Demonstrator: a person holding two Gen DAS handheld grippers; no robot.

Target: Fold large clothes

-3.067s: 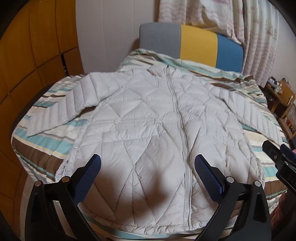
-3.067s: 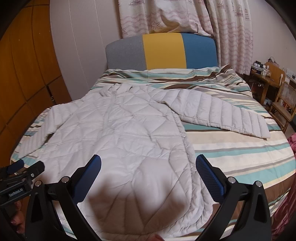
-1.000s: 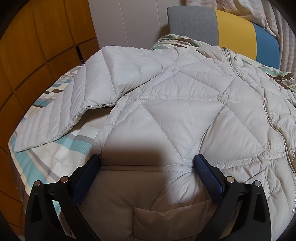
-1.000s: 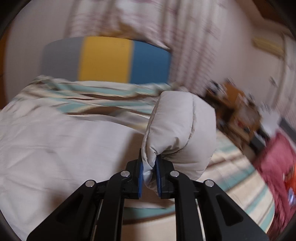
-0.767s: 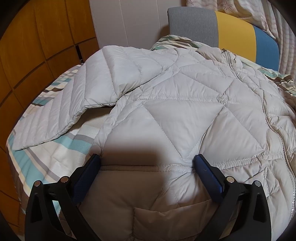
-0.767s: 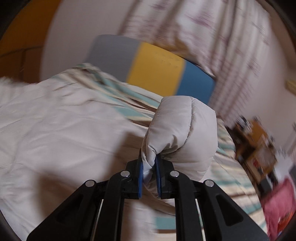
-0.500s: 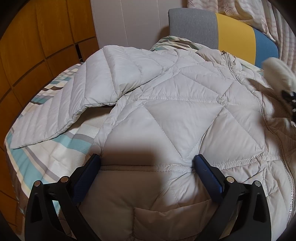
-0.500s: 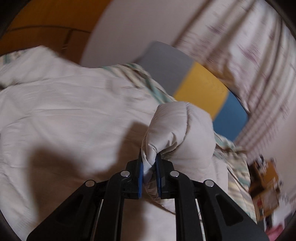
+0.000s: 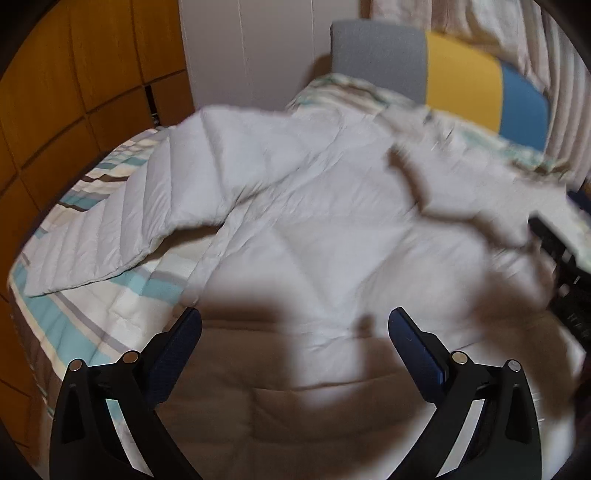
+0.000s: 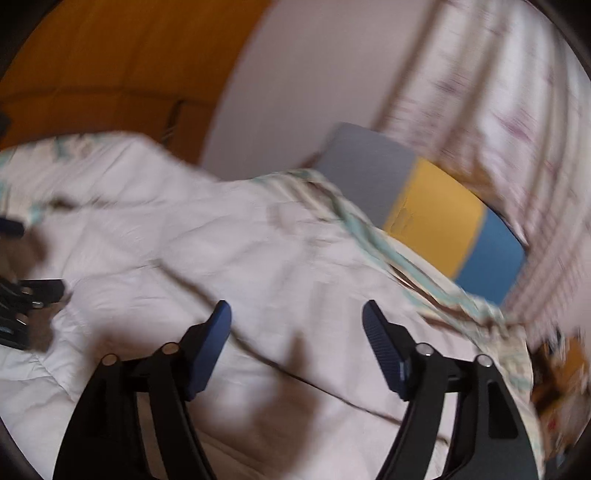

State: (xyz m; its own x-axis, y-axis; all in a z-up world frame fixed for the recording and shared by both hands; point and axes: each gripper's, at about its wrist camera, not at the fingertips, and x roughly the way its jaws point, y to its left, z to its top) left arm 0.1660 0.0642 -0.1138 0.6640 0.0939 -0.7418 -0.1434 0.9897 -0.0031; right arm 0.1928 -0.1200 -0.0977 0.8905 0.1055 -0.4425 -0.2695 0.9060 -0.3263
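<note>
From the left wrist view, the left gripper (image 9: 294, 334) hangs low over the lower body of a pale grey quilted jacket (image 9: 332, 229), its two blue-padded fingers (image 9: 177, 350) spread wide with nothing between them. The jacket lies spread across a bed with a striped cover (image 9: 85, 317) in teal, brown and cream. One sleeve (image 9: 122, 218) runs out toward the left edge of the bed and rests flat on the stripes. On the right side another fold of the jacket (image 9: 476, 199) lies over the body, blurred so that its outline is unclear. At the far right edge a dark part of the right gripper (image 9: 565, 266) shows close to the jacket. Behind the bed stand a headboard (image 9: 436, 70) in grey, yellow and blue, a wooden panelled wall (image 9: 74, 85) and a curtain (image 9: 498, 26). From the right wrist view, which is strongly blurred, the right gripper (image 10: 296, 325) is above the jacket (image 10: 207, 258) with its fingers (image 10: 384, 350) well apart and empty. The jacket fills the lower and left part of the view, with the striped cover (image 10: 424, 284) showing along its far edge below the headboard (image 10: 436, 210). The left gripper (image 10: 26, 299) is visible at the left edge, close to the fabric.
</note>
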